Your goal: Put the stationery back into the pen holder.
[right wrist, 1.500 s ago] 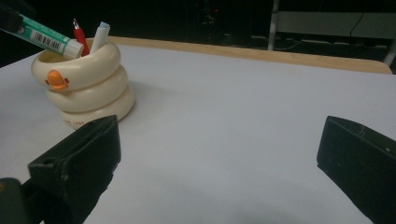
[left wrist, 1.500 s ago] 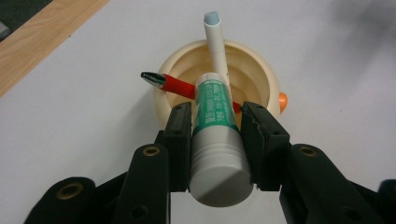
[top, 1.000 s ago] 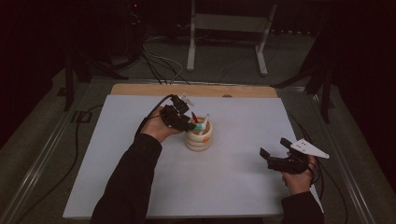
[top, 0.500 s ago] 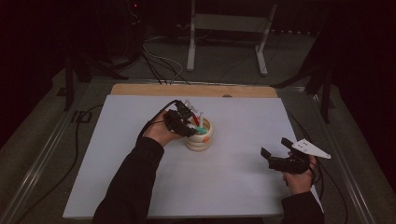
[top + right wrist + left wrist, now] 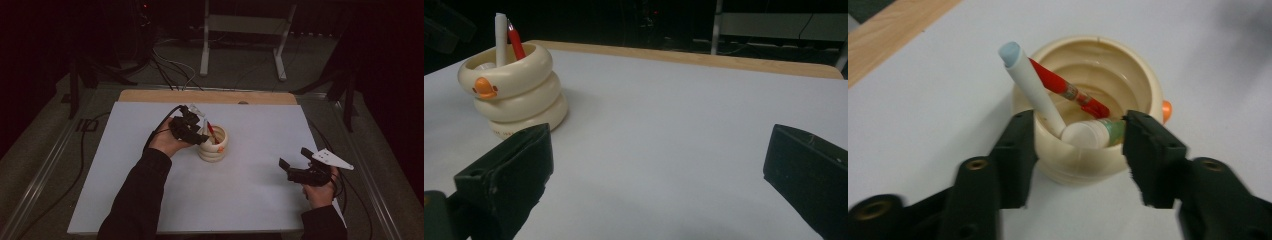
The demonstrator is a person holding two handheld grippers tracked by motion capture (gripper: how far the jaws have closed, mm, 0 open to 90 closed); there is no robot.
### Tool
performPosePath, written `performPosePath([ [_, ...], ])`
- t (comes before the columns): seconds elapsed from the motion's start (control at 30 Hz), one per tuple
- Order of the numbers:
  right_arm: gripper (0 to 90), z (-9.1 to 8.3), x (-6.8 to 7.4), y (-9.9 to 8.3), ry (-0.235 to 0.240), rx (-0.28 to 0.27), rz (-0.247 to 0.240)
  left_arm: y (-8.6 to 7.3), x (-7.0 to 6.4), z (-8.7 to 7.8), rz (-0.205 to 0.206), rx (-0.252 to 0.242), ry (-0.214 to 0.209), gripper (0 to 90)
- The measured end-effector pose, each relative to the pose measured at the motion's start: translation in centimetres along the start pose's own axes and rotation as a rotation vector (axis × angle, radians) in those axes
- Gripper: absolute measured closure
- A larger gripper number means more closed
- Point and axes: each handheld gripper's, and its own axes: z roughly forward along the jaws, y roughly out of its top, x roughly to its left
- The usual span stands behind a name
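A cream ring-shaped cup [image 5: 214, 147] with an orange duck bill stands near the middle of the white table top. In it lean a white pen with a pale blue cap [image 5: 1030, 82] and a red pen [image 5: 1068, 92]. A white-capped green marker [image 5: 1090, 134] lies against its near rim. My left gripper [image 5: 1078, 127] is open, its jaws on either side of the cup's near rim and not touching the marker; from above the left gripper [image 5: 200, 134] sits at the cup's left edge. My right gripper [image 5: 295, 159] hovers open and unloaded at the right front. The right gripper view has that gripper [image 5: 659, 147] facing the cup [image 5: 511, 90].
The white table top [image 5: 250, 125] has a wooden strip [image 5: 210, 96] along its far edge. A metal stand [image 5: 242, 30] and cables lie on the dark floor beyond. Both sleeves come in from the front edge.
My left gripper has edged right and down onto the cup's rim. The right gripper has stayed where it was.
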Motion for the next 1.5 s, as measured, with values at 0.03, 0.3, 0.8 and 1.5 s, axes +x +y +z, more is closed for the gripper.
performPosePath([
  [0.03,0.0,0.0,0.0,0.0,0.000,-0.001,0.000,-0.1,0.0,-0.1,-0.001,-0.009,0.009,43.5],
  [0.3,0.0,0.0,0.0,0.0,0.000,0.002,0.000,-0.7,0.4,-1.1,-0.042,-0.092,0.083,25.0],
  [0.8,0.0,0.1,0.2,-0.1,0.002,0.003,-0.006,-1.8,1.4,-3.4,-0.126,-0.226,0.140,1.1],
  [1.5,0.0,0.1,0.3,-0.1,0.007,0.001,-0.011,-5.5,2.3,-7.3,-0.137,-0.410,0.220,0.1],
])
